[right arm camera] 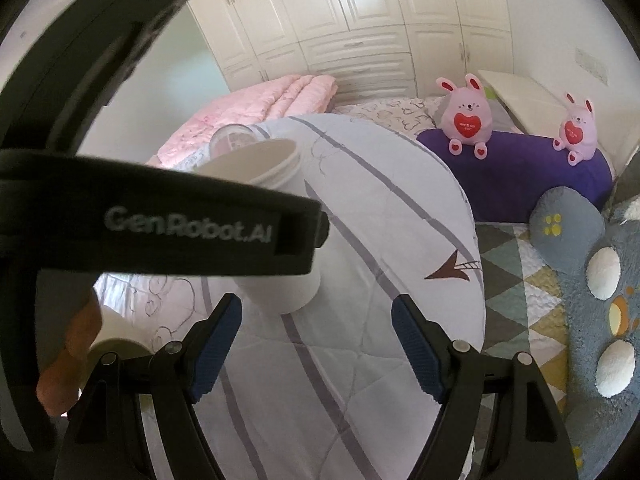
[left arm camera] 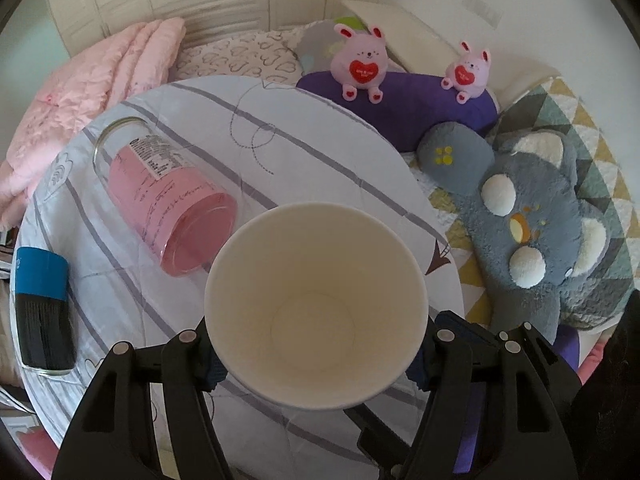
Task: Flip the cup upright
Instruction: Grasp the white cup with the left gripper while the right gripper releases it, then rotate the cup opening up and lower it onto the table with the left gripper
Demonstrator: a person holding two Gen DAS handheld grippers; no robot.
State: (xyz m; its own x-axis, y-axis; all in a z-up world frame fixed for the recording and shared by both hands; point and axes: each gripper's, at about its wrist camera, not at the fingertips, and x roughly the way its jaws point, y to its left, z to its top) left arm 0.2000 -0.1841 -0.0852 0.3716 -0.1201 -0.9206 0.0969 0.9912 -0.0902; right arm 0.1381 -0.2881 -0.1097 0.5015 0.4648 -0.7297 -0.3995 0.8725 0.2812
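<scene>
Between my L gripper pads sits the white paper cup, jaws closed onto its sides, mouth facing the L wrist cam so I see straight down to its base. From the R wrist cam the cup is roughly upright w/ a slight tilt, rim up, bottom close over the round table w/ white striped cloth; can't tell if it touches the cloth. L gripper body, black w/ "GenRobot.AI" lettering, crosses in front of the cup in that view. My R gripper holds nothing, jaws wide, blue pads well apart, hovering over the cloth just short of the cup. On the table behind & left of the cup: clear glass jar w/ pink label lying on its side, mouth pointing away. Near the left table edge: dark cylinder w/ blue band, also on its side. Beyond the table: folded pink quilt, purple cushion w/ two pink bunny plushes, grey plush on a triangle-pattern blanket.
</scene>
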